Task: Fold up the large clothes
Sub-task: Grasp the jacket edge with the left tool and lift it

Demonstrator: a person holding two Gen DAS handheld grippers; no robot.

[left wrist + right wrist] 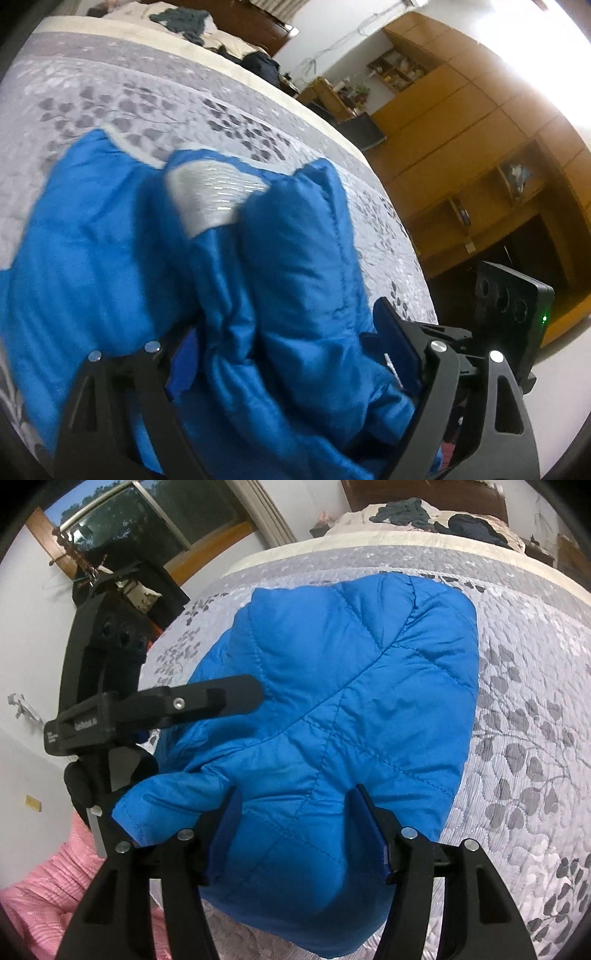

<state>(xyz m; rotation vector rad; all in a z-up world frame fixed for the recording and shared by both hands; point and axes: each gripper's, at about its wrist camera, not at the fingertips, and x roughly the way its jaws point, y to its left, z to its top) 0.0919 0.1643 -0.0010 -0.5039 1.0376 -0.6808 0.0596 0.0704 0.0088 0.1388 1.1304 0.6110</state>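
You can see small white print on the black clamp (107, 720) — too blurred to read. You'll find no other text.

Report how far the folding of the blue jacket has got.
Done: the blue jacket already lies in a compact bundle on the grey leaf-print bedspread. In hand: both the left gripper and the right gripper stand open astride its near edge, fabric bunched between the left fingers. Left: probably one closing fold and smoothing.
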